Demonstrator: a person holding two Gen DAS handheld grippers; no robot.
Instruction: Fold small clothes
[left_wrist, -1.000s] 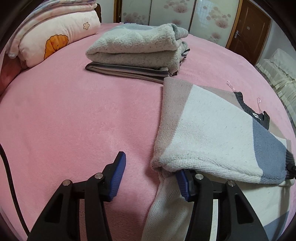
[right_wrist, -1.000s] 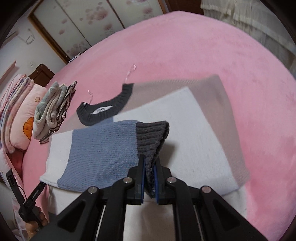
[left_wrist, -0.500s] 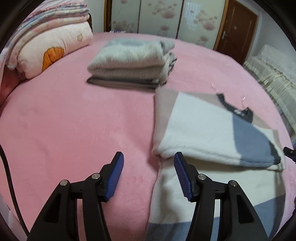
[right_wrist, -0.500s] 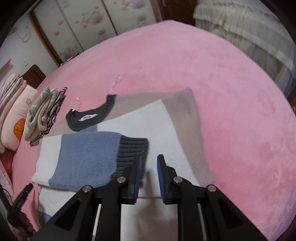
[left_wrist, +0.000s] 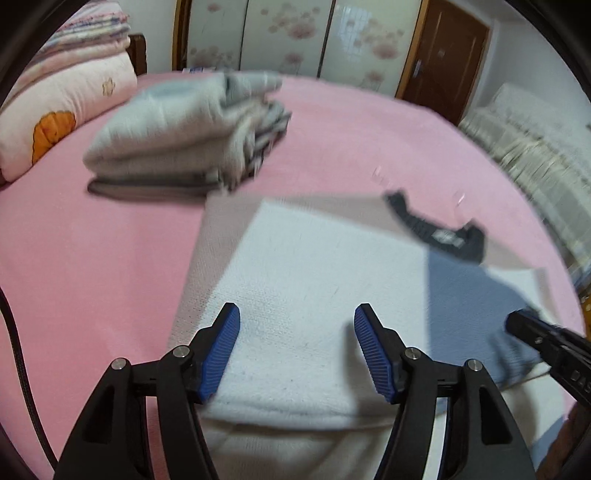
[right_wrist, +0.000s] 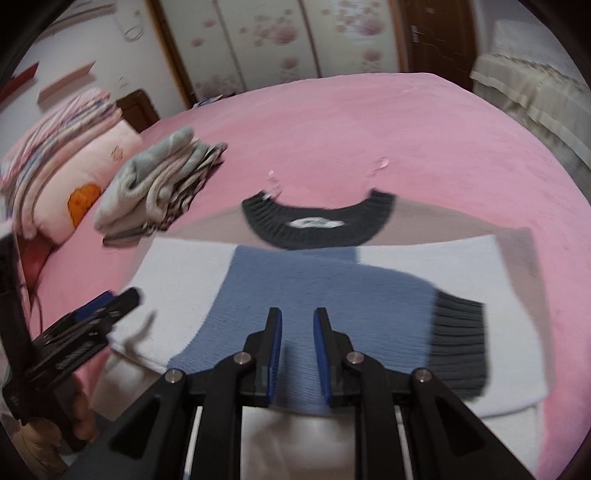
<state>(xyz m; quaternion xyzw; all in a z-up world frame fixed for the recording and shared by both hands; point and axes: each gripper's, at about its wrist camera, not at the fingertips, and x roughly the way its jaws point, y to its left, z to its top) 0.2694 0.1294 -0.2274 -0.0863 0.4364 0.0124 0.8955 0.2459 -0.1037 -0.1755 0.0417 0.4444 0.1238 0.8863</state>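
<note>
The knit sweater (right_wrist: 424, 280) lies on the pink bed (right_wrist: 369, 129), sleeves folded across. The left tool (left_wrist: 297, 347) is opening above it, empty; the right tool (right_wrist: 297, 347) hovers narrow, gripping nothing.

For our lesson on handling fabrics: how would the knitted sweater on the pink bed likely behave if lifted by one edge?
The sweater is probably floppy: its sleeve lies folded flat across the body. The thick ribbed knit suggests it grips rather than slips. It likely sags and unfolds.
</note>
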